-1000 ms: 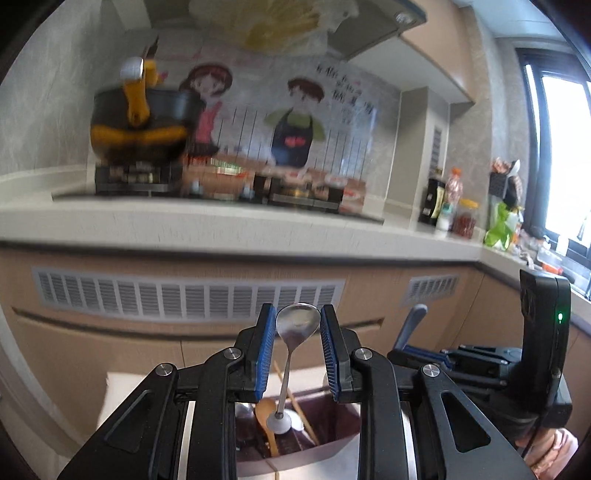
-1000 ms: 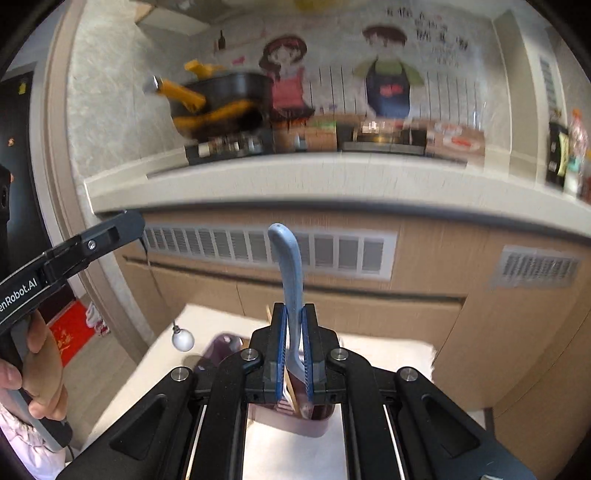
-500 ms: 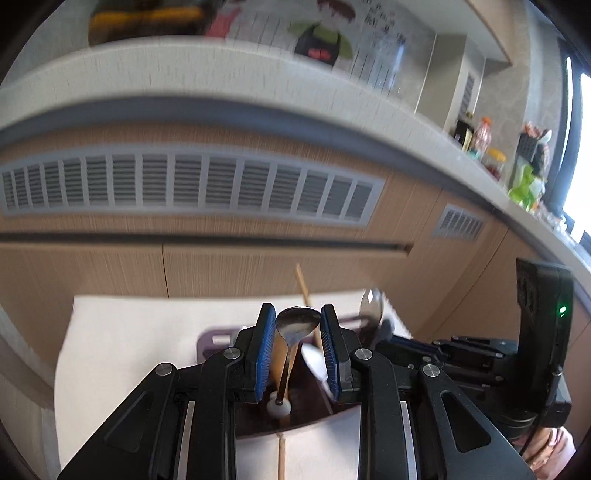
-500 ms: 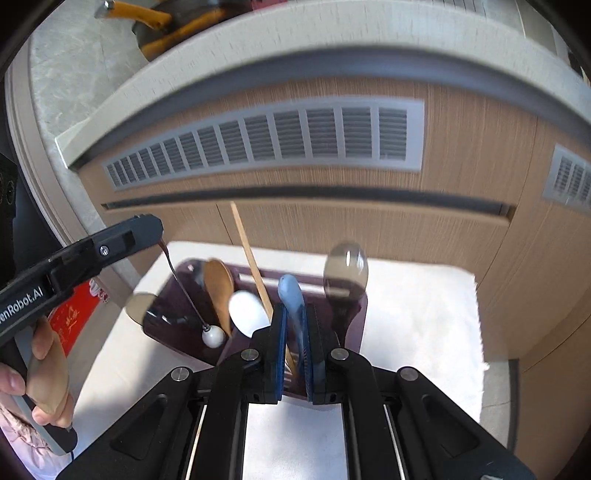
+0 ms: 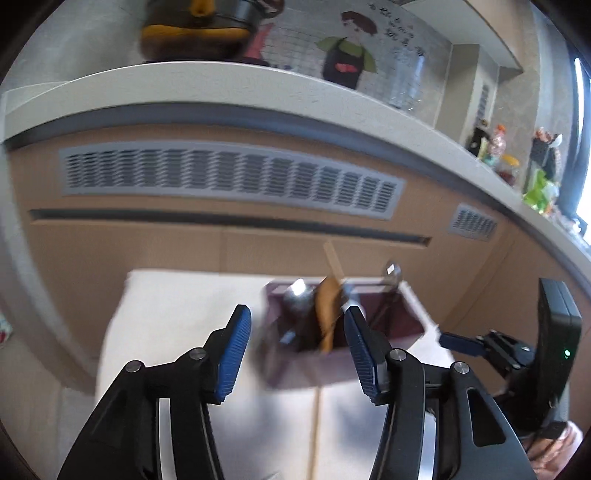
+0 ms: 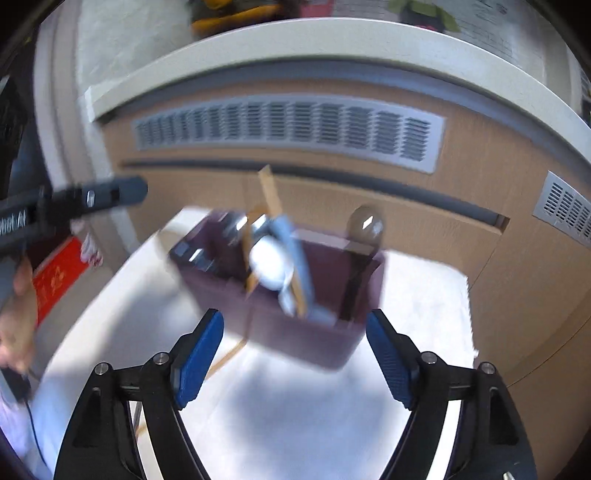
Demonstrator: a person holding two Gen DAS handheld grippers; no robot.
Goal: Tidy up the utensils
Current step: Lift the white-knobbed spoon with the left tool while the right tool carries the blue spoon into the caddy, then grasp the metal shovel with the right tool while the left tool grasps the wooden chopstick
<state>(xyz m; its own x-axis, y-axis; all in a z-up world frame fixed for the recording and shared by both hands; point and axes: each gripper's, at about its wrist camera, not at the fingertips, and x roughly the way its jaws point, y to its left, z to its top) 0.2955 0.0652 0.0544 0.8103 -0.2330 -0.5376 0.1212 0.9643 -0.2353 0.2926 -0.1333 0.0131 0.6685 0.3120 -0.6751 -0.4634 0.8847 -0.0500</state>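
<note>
utensils (image 6: 291, 258) stand handle-up in maroon holder (image 6: 295, 332) on white cloth (image 6: 295, 413), probably just dropped. left gripper (image 5: 297, 349) and right gripper (image 6: 293, 354) jaws opening, nothing between; blur hides detail.

Home kitchen. Pale stone countertop (image 5: 236, 79) curves across the far side, wood-look cabinet fronts (image 5: 122, 240) below with grey vent grilles (image 5: 229, 181). Dark pot with yellow handles (image 5: 199, 29) on the far counter; cartoon cooks on the backsplash (image 5: 347, 59). Bottles (image 5: 491, 146) far right, near a bright window (image 5: 583, 155).
</note>
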